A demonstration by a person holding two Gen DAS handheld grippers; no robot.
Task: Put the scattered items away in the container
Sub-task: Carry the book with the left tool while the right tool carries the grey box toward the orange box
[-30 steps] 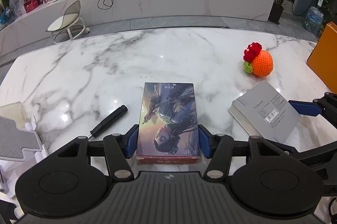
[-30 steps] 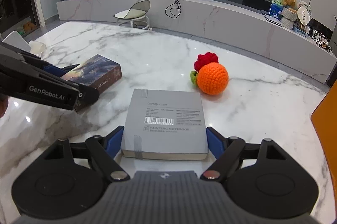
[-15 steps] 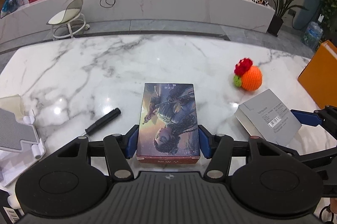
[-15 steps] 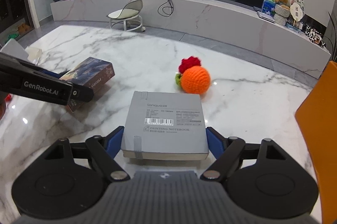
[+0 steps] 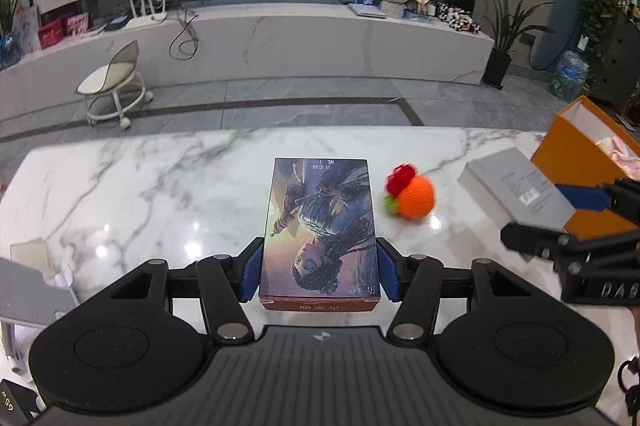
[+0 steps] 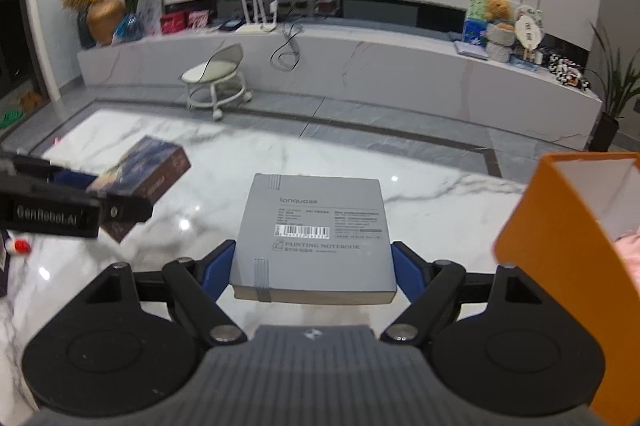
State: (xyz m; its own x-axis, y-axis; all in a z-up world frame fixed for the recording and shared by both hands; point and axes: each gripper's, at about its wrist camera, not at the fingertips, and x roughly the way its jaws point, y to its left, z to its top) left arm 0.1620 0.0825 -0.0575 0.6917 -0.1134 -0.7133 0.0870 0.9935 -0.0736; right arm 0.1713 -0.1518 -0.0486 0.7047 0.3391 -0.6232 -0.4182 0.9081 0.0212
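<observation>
Hand-held gripper on the left (image 5: pixel 320 268) clamping the illustrated box (image 5: pixel 320 226), right one (image 6: pixel 314 268) gripping the grey notebook (image 6: pixel 316 226), both aloft beside the orange container (image 6: pixel 560 246) (something pink inside); crocheted orange (image 5: pixel 414 199) left on desk (image 5: pixel 140 193).

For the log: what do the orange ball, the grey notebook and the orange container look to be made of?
Orange ball: crocheted yarn, judging by its fuzzy, matt look, though blurred here.
Grey notebook: matt card cover over paper; a pale page edge shows at the near end.
Orange container: probably stiff, matt cardboard, with flat walls, sharp folds and a white lining.
</observation>
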